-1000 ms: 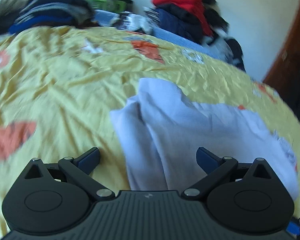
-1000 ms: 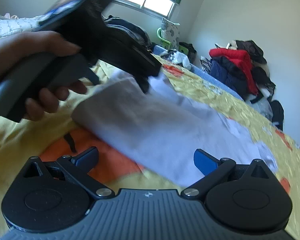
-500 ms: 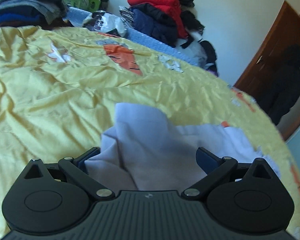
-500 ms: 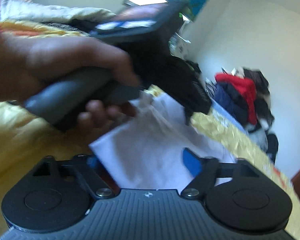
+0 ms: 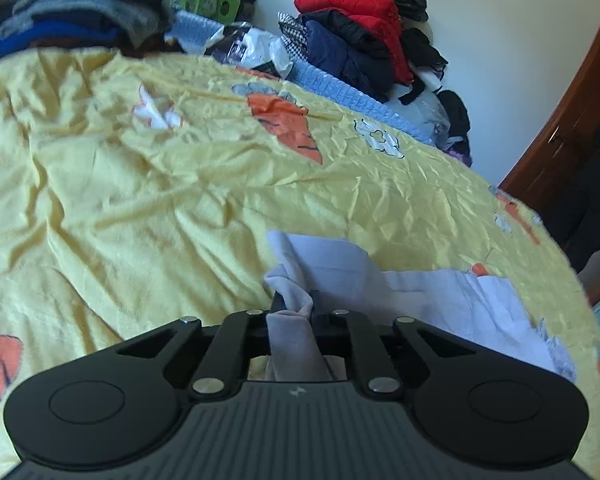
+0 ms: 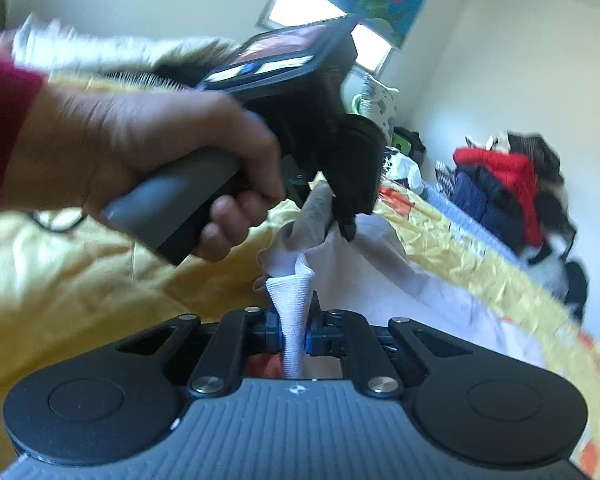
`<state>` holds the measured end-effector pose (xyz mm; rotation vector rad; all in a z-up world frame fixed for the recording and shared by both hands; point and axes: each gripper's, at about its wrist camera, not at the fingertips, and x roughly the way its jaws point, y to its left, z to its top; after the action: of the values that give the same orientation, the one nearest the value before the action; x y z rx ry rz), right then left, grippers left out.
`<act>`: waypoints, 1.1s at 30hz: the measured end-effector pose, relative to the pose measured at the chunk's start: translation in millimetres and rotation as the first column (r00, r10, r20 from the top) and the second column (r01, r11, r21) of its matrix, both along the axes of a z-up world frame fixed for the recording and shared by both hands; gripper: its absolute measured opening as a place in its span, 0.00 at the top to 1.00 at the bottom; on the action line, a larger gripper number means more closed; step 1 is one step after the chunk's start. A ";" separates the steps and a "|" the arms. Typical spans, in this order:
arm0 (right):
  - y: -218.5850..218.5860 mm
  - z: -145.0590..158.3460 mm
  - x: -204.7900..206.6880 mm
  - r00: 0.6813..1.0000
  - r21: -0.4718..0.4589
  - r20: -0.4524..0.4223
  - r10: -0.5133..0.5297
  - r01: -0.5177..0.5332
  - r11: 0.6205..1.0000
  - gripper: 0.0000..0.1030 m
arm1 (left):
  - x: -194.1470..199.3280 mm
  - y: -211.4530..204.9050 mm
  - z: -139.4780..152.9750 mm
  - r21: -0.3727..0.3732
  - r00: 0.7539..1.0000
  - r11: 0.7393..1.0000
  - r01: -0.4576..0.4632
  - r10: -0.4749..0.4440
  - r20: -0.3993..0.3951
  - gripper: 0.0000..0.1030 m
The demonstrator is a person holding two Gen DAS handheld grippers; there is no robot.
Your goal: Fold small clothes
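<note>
White garment (image 6: 380, 276) pinched between both tongs.

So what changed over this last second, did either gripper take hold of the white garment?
Both did. The left gripper and the right gripper went from wide open to closing on bunched edges of the white garment, cloth pinched between the fingers of each. The two came close together, and the left hand now fills the right wrist view. The garment still lies mostly on the yellow bedspread; the clothes pile is unchanged.
</note>
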<state>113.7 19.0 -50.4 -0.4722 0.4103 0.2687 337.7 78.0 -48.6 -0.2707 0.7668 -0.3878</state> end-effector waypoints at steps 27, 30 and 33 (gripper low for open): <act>-179.9 51.0 -52.2 0.972 0.589 -0.043 -0.231 0.211 0.780 0.92 | -49.7 -139.2 87.9 0.139 0.981 0.990 -0.037 0.010 0.195 0.91; -197.9 48.2 -50.3 0.964 0.597 -0.051 -0.262 0.240 0.766 0.92 | -49.4 -163.0 86.4 0.161 0.979 0.987 -0.015 -0.018 0.201 0.91; -214.9 45.1 -48.7 0.956 0.622 -0.072 -0.284 0.266 0.737 0.92 | -47.5 -186.2 82.1 0.176 0.979 0.984 0.005 -0.040 0.199 0.91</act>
<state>65.0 -195.9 -5.3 0.2508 0.3329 0.0957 290.2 -108.2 33.5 -0.0563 0.6002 -0.3610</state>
